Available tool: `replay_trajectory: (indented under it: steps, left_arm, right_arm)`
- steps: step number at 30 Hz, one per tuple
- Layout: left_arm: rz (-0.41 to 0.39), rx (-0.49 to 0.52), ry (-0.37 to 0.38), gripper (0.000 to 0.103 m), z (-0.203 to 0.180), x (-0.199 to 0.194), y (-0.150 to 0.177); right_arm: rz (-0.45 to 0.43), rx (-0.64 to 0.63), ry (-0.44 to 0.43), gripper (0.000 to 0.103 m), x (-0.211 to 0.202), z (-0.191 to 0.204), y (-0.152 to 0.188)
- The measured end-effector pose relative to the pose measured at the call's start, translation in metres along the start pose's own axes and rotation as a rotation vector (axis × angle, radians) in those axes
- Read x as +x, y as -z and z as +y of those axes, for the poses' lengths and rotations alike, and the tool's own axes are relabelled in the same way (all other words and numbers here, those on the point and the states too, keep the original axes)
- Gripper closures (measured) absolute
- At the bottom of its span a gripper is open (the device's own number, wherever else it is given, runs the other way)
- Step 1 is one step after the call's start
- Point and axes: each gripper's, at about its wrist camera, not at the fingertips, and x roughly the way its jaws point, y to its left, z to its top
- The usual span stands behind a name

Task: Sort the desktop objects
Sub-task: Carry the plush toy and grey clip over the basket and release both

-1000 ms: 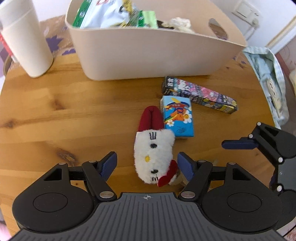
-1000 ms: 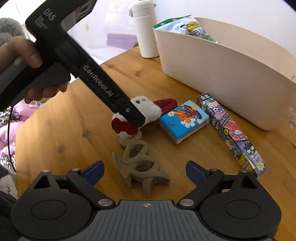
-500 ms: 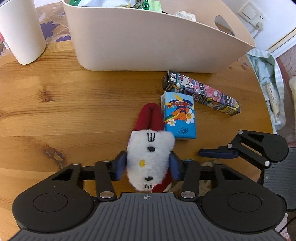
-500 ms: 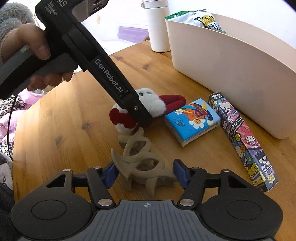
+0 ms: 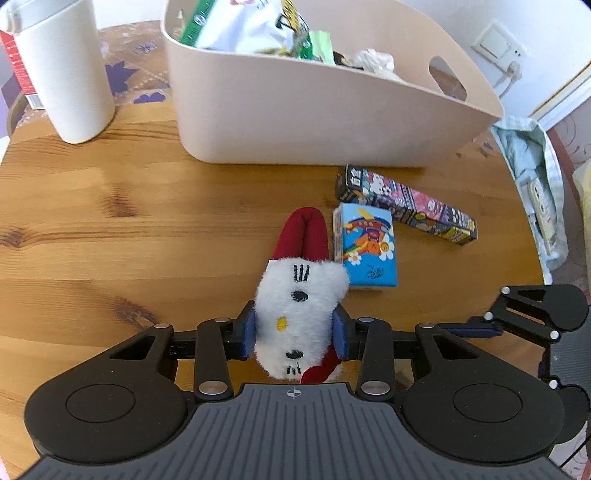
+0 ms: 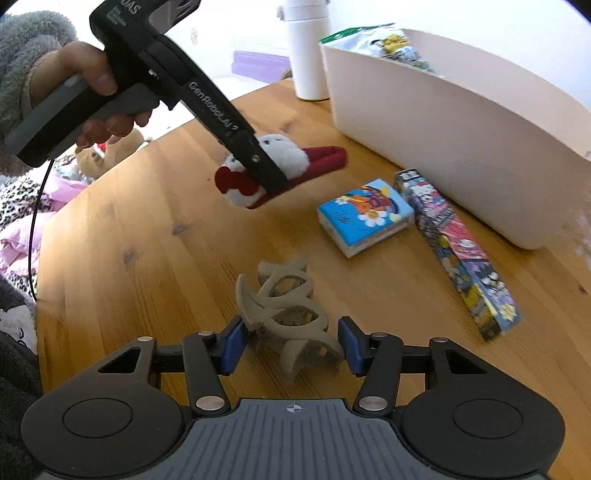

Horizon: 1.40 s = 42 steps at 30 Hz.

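My left gripper [image 5: 294,336] is shut on a white plush cat toy [image 5: 299,314] with a red band and holds it off the wooden table; it also shows in the right wrist view [image 6: 284,162]. My right gripper [image 6: 291,345] is shut on a beige hair claw clip [image 6: 284,306] that rests on the table. A blue tissue pack [image 5: 367,245] and a long cartoon box [image 5: 406,205] lie in front of a cream storage bin [image 5: 314,110].
The bin holds snack bags [image 5: 251,26] and a white crumpled thing. A white tumbler [image 5: 70,70] stands left of the bin. A cloth bag [image 5: 532,192] hangs off the table's right edge. Pink and leopard fabric [image 6: 22,206] lies beyond the left edge.
My left gripper has closed on the plush toy and lifted it off the table. My right gripper has closed around the hair clip.
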Motion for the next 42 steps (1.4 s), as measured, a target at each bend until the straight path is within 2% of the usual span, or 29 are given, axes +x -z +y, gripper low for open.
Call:
replay_trajectory:
  steps: [3,4,5,14,21,28,33,42]
  left_arm:
    - [-0.015,-0.007,0.002,0.063,0.002,-0.006,0.000]
    - [-0.019,-0.005,0.005,0.063,0.002,-0.009,0.000]
    - [-0.023,-0.004,0.004,0.063,0.002,-0.010,0.000]
    - [-0.051,0.018,-0.006,0.063,0.005,-0.027,0.001]
    - [-0.075,0.023,0.006,0.063,0.004,-0.039,0.002]
    - [-0.126,0.051,0.033,0.063,-0.003,-0.062,-0.003]
    - [-0.198,0.107,0.058,0.063,-0.015,-0.089,-0.019]
    - [-0.347,0.154,0.070,0.063,-0.041,-0.119,-0.074]
  right_arm:
    - [-0.021,0.002,0.019,0.053,-0.012,0.002,0.002]
    - [-0.030,0.001,0.023,0.071,-0.015,0.002,0.002]
    - [-0.029,0.003,0.031,0.072,-0.015,0.004,0.000]
    - [-0.057,0.029,0.072,0.072,-0.034,-0.002,0.006]
    - [-0.112,0.010,0.080,0.072,-0.056,0.005,-0.008]
    - [-0.231,0.021,0.147,0.072,-0.104,-0.010,-0.032]
    - [-0.320,0.056,0.208,0.072,-0.122,-0.039,-0.057]
    - [-0.396,0.109,0.285,0.072,-0.118,-0.083,-0.099]
